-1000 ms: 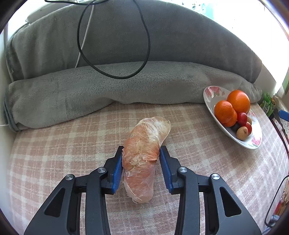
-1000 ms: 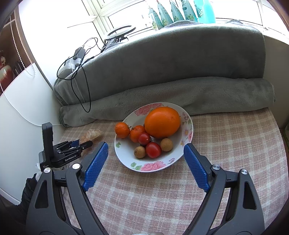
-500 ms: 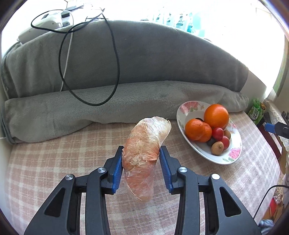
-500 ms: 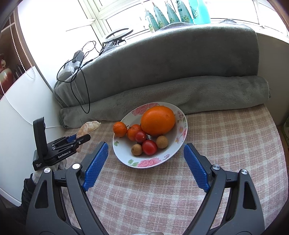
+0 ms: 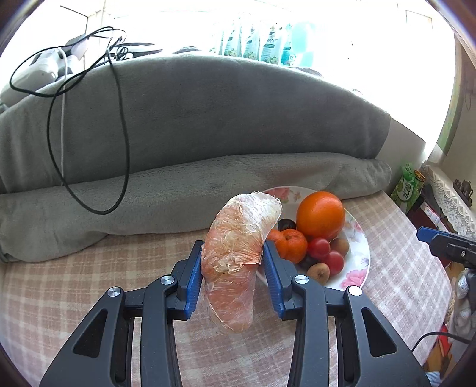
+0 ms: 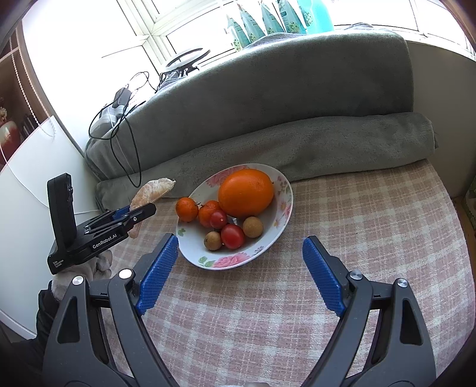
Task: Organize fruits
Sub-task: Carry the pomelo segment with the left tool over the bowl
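My left gripper point(image 5: 232, 262) is shut on a pomelo wedge point(image 5: 238, 253) wrapped in clear film, held above the checked tablecloth just left of the floral bowl point(image 5: 360, 268). From the right wrist view the same wedge point(image 6: 151, 192) juts out of the left gripper point(image 6: 138, 212) beside the bowl point(image 6: 282, 214). The bowl holds a big orange point(image 6: 245, 193), two tangerines point(image 6: 186, 209), two small red tomatoes point(image 6: 232, 236) and two brown round fruits point(image 6: 253, 226). My right gripper point(image 6: 239, 271) stands open in front of the bowl, nothing between its blue pads point(image 6: 156, 274).
Grey folded blankets point(image 6: 297, 143) run along the back of the table, with black and white cables point(image 5: 89, 134) draped over them. Bottles point(image 6: 282, 18) stand on the windowsill. A green carton point(image 5: 406, 186) and clutter lie off the table's right edge.
The left gripper has lifted the wrapped wedge off the cloth and carried it right, up to the bowl's left side. The right gripper has drifted only slightly and stays open.
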Demonstrator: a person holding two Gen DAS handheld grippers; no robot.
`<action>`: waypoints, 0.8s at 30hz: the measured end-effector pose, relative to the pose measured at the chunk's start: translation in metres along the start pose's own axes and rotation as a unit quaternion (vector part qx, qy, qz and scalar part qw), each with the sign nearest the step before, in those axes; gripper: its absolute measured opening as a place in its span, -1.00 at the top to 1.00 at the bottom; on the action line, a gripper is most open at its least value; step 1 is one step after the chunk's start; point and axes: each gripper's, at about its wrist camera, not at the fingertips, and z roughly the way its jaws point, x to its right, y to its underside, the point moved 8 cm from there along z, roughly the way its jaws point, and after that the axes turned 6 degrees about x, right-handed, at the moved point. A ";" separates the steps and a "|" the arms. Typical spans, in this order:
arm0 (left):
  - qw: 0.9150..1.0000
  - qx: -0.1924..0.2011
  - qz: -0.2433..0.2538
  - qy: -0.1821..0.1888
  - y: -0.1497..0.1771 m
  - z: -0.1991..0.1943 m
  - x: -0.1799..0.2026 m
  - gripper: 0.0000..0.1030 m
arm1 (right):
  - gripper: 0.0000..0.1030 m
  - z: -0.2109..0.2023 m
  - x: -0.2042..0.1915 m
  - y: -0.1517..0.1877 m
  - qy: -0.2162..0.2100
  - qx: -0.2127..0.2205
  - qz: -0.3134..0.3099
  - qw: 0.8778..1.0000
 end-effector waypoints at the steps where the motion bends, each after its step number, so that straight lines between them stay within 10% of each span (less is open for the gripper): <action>1: 1.000 0.001 0.001 0.001 -0.002 0.003 0.004 0.28 | -0.71 0.000 0.002 0.000 0.000 0.000 0.000 1.000; 24: 1.000 -0.002 0.012 0.019 -0.019 0.029 0.048 0.28 | -0.71 -0.007 0.030 0.003 0.007 0.002 0.025 1.000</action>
